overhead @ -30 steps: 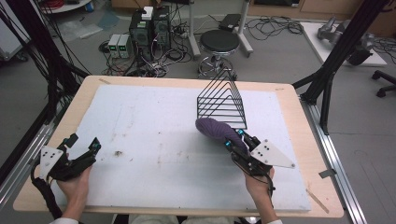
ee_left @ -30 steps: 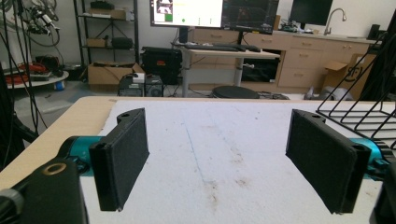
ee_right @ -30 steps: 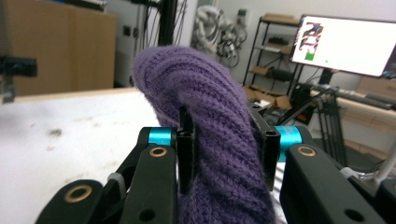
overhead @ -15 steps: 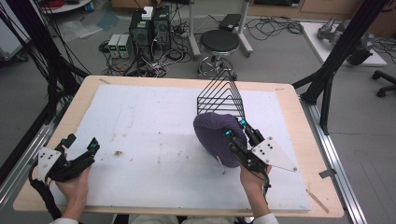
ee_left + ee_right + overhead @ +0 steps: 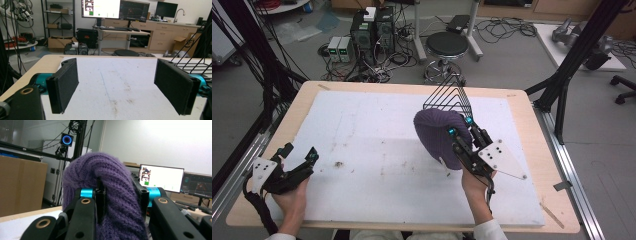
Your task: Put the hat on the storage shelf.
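A purple knitted hat hangs in the air over the right half of the table, in front of a black wire rack. My right gripper is shut on the hat's edge, tilted up toward the rack. In the right gripper view the knit bulges up between the two black jaws, pinched there. My left gripper rests at the near left corner of the table, open with nothing between its pads.
A white foam sheet covers the wooden table. Black frame posts stand at both sides. Beyond the far edge are a round stool, computer boxes and cables on the floor.
My right gripper has lifted the purple hat off the sheet and tipped it upright, so it now hangs open and rounded. The left gripper has stayed put.
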